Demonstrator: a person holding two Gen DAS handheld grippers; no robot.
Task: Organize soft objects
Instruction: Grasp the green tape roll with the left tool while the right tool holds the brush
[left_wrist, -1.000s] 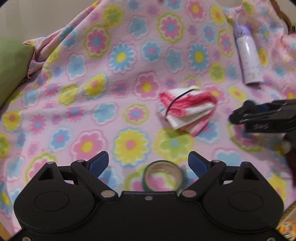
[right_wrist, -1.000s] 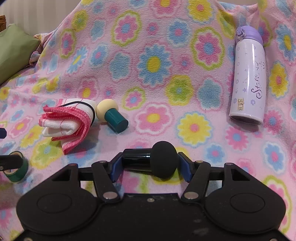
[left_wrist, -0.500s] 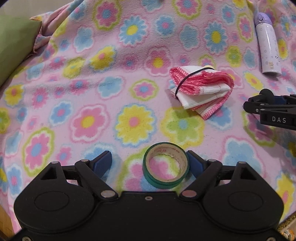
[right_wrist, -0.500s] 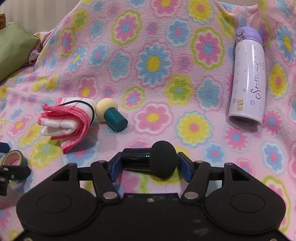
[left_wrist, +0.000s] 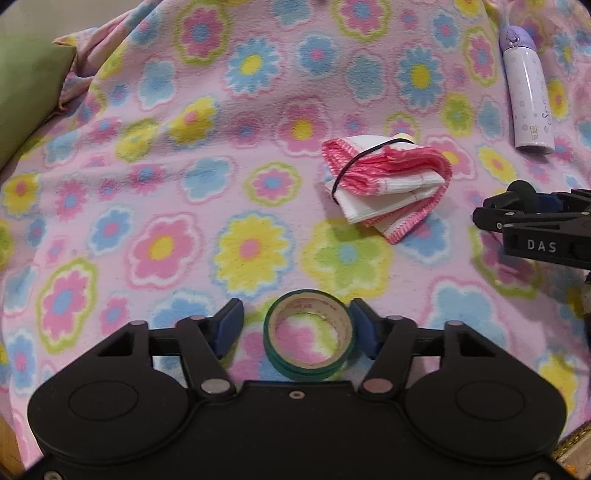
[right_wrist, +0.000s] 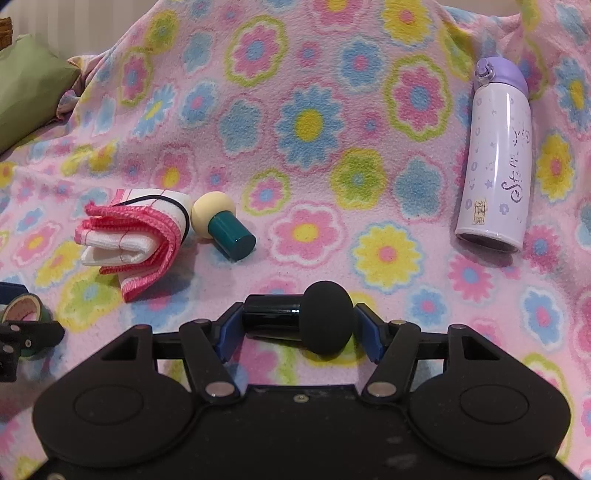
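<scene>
Covering fleecy floral blanket (left_wrist: 184, 155), glossy tape ring (left_wrist: 309, 345).

cloth bundle (right_wrist: 136, 236) beside sponge stamp (right_wrist: 223, 223)

a: the green cushion (left_wrist: 26, 92) runs off the left edge in both views, so its full shape can't be told. the cream-headed stamp (left_wrist: 404, 137) shows only as a sliver behind the folded cloth (left_wrist: 384, 184) in the left wrist view.

b: the right gripper (left_wrist: 517, 206) is cut by that view's right edge; only its tips show. in the right wrist view the roll of green tape (right_wrist: 24, 308) is half hidden by the left gripper's finger (right_wrist: 33, 334), itself cut off at the left edge.

a: the small label on the purple bottle (right_wrist: 496, 155) is too small to read. the wicker object (right_wrist: 5, 35) at top left is barely a corner.
</scene>
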